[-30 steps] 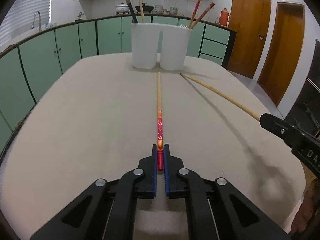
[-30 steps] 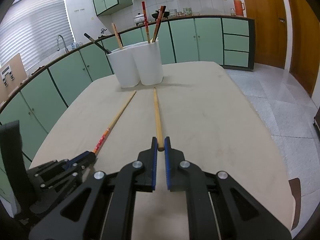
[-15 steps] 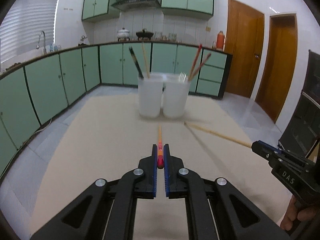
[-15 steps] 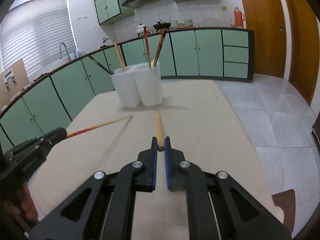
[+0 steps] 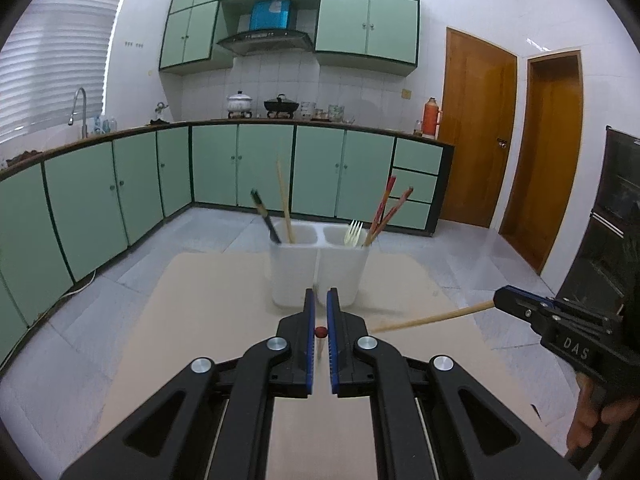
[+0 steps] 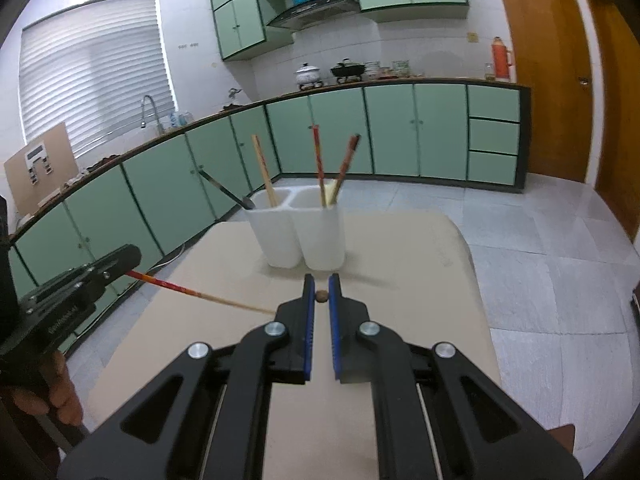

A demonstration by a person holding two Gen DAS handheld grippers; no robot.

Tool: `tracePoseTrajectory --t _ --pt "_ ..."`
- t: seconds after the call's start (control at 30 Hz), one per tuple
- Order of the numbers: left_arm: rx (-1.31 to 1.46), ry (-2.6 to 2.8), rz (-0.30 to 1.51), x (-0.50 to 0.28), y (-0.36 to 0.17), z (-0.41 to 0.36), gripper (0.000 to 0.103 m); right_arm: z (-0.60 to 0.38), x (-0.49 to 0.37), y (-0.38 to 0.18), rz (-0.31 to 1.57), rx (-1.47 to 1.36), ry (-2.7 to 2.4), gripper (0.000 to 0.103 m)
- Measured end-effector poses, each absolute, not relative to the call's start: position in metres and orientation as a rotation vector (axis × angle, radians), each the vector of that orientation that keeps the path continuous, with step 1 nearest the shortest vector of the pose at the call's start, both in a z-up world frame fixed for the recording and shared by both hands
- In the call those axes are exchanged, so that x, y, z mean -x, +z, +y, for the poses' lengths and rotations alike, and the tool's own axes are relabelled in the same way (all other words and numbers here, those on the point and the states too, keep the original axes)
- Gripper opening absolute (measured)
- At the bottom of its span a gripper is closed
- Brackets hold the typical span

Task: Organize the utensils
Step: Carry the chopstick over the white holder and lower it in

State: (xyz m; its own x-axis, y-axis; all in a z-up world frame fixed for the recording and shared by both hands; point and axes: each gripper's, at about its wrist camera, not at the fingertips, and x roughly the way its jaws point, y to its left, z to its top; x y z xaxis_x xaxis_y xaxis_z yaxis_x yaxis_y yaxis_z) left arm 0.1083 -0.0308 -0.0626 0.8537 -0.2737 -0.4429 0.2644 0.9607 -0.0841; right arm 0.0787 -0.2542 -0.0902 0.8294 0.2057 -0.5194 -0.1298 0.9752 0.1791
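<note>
My left gripper (image 5: 320, 300) is shut on a red-handled chopstick (image 5: 320, 332), seen end-on between the jaws; it shows side-on in the right wrist view (image 6: 192, 293). My right gripper (image 6: 321, 284) is shut on a plain wooden chopstick (image 6: 321, 296), also seen in the left wrist view (image 5: 432, 319). Both are held above the table, tips pointing toward a white two-compartment utensil holder (image 5: 318, 268) (image 6: 300, 236). Its left compartment holds a black utensil and a wooden chopstick; its right holds a fork (image 5: 353, 233) and two red chopsticks.
The beige table (image 5: 208, 320) has rounded far corners and a grey tiled floor beyond. Green cabinets run along the back and left walls. A dark appliance (image 5: 608, 240) stands at the right of the left wrist view.
Both grippers have lifted their chopsticks off the table and risen well above it, and the holder now sits lower and closer in both views.
</note>
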Motion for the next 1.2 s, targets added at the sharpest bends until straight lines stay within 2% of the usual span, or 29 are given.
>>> tracePoseTrajectory --t 0.27,0.6,1.2 --pt "0.026 -0.305 0.460 -0.124 -0.045 -0.030 0.006 -0.250 -0.110 -0.047 0.573 -0.084 0.254 0.006" --pt "0.032 -0.325 0.453 -0.133 -0.030 -0.023 0.006 -0.241 -0.126 -0.021 0.565 -0.030 0.320 0.006" --pt "0.020 -0.368 0.241 -0.175 0.066 -0.037 0.006 -0.243 -0.178 0.073 0.417 -0.022 0.392 0.006"
